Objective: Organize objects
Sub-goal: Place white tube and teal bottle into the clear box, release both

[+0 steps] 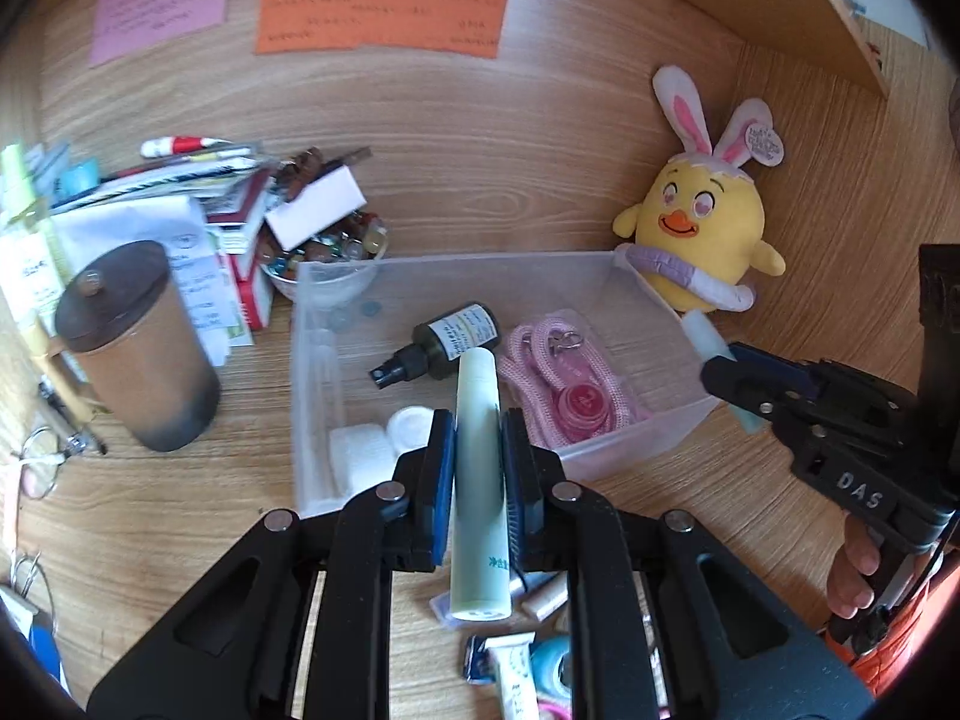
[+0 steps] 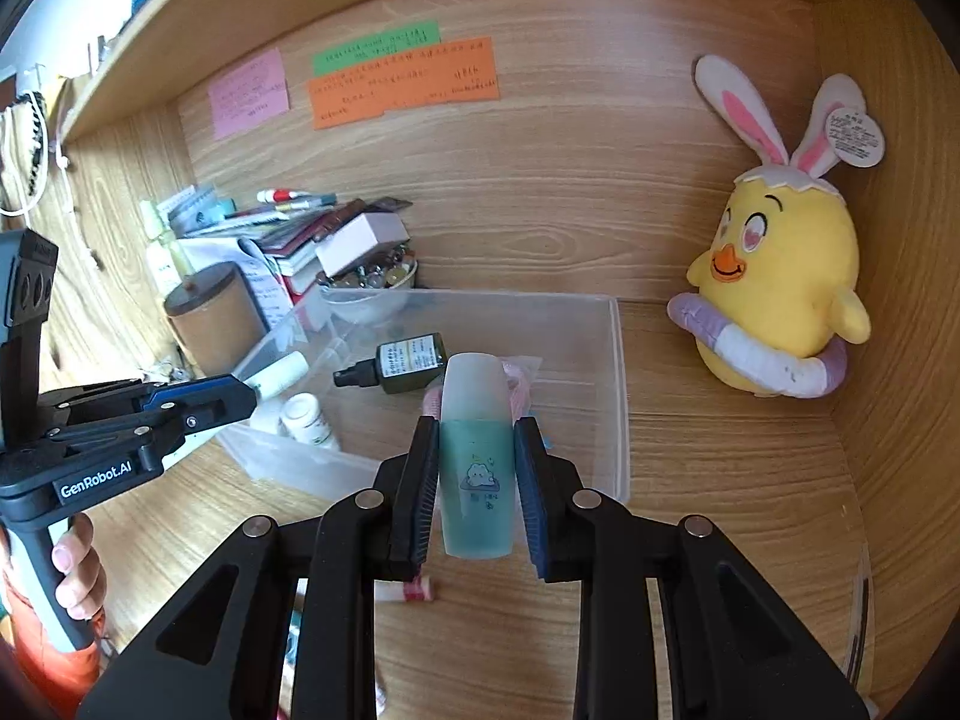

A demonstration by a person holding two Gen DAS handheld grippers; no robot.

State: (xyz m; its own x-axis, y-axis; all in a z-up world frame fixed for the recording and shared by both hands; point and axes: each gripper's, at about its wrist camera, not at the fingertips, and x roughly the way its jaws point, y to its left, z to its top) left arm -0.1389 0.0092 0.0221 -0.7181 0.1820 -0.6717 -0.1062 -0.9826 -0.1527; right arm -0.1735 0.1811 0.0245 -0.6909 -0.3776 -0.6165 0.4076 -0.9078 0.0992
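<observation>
My left gripper (image 1: pixel 478 429) is shut on a pale green tube (image 1: pixel 477 480), held over the near edge of a clear plastic bin (image 1: pixel 660 432). My right gripper (image 2: pixel 474 438) is shut on a teal bottle with a frosted cap (image 2: pixel 476 468), held over the bin's (image 2: pixel 618 396) near side. The bin holds a dark spray bottle (image 1: pixel 447 339), a pink cord with a red round case (image 1: pixel 570 384) and white jars (image 1: pixel 408 426). The right gripper also shows in the left wrist view (image 1: pixel 729 378), the left gripper in the right wrist view (image 2: pixel 240 396).
A brown lidded cup (image 1: pixel 138 348), a stack of books and papers (image 1: pixel 198 204) and a bowl of beads (image 1: pixel 336 252) stand left of the bin. A yellow chick plush (image 1: pixel 702 228) sits at the right. Small tubes and tape (image 1: pixel 528 660) lie on the desk near me.
</observation>
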